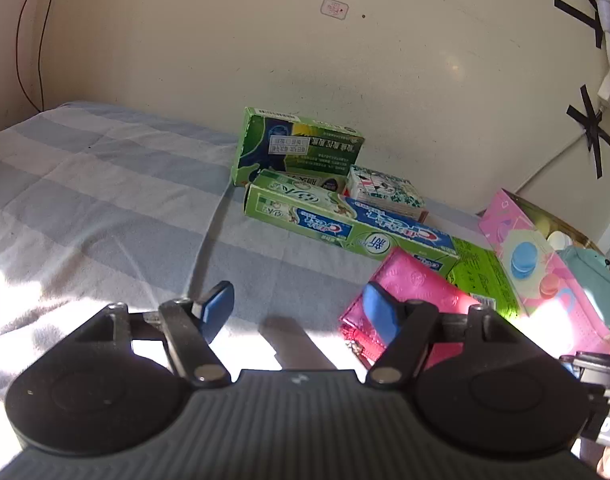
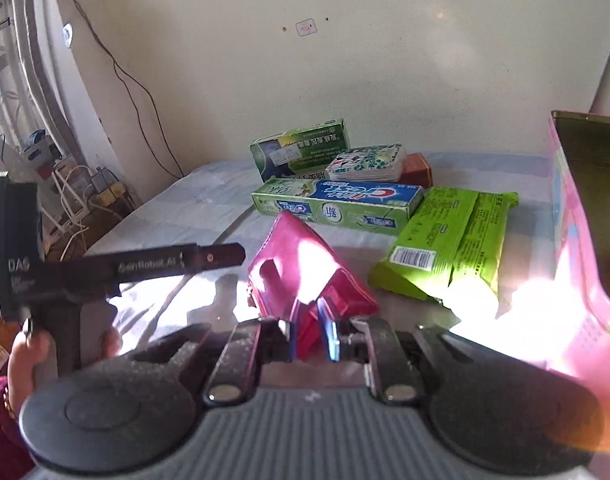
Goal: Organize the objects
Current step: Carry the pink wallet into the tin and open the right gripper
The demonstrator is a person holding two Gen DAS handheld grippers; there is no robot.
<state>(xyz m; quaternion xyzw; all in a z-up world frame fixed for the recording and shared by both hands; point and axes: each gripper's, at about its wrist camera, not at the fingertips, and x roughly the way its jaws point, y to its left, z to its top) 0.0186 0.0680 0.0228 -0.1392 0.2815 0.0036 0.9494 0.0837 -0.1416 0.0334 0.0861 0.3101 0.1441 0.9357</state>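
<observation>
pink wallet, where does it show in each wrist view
Left wrist: the pink wallet lies lower right, partly behind the left tool's right finger.
Right wrist: the wallet sits centre, tilted up, pinched between the right tool fingers.
Shared landmark: the Crest toothpaste box just beyond it in both.

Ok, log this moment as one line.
left gripper: open, empty | right gripper: jaws shut on pink wallet, lifted tilted | toothpaste box: on bed behind
</observation>
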